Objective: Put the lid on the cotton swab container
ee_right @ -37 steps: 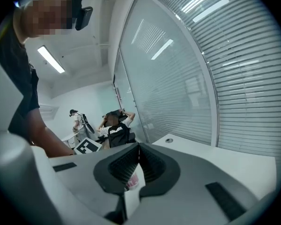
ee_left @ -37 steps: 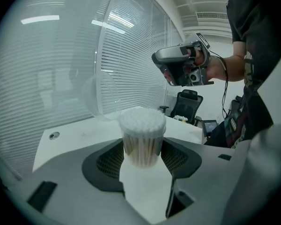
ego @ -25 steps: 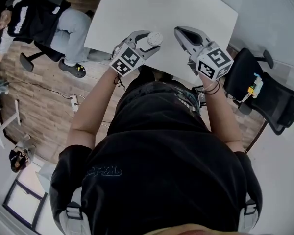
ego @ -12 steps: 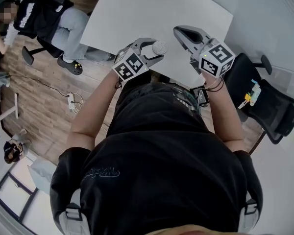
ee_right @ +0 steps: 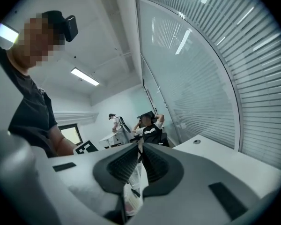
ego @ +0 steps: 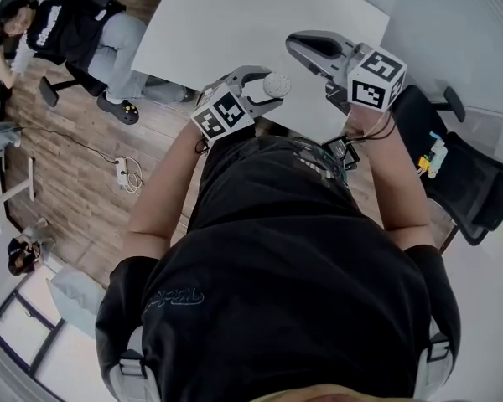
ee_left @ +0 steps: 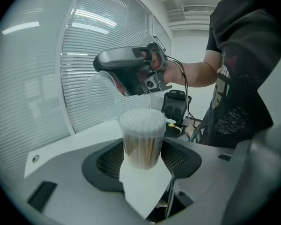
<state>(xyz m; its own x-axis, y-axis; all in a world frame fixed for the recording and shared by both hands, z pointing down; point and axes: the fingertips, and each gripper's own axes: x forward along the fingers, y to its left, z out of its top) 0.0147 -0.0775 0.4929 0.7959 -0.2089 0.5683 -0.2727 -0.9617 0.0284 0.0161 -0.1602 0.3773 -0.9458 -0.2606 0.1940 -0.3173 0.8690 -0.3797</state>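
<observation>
The left gripper (ee_left: 141, 150) has its jaws pressed against both sides of the cotton swab container (ee_left: 141, 137), which stands upright in the centre of the left gripper view. The container is open, with the white swab tips packed into a dome at the top. The right gripper (ee_right: 140, 146) has its jaws almost together, pinching the thin clear wall of the lid (ee_left: 103, 97). In the right gripper view, only a sliver of that plastic shows low down in the narrow gap.

In the left gripper view the lid hangs tilted under the tip of the right gripper, to the upper left of the container. It is near the swab tips but apart from them — not on the container. In the head view both grippers are held up near the top centre of the frame, the left one to the left with the white swab tops showing at its tip. The right one is to the right and a little higher, and the clear lid is too faint there to make out.

Beyond them lies a white table (ego: 235, 15). A seated person (ego: 67, 32) is in the upper left corner over a wooden floor (ego: 75, 182), and a black office chair (ego: 469, 182) stands at the right edge. Window blinds (ee_left: 107, 41) fill the background of the left gripper view.
</observation>
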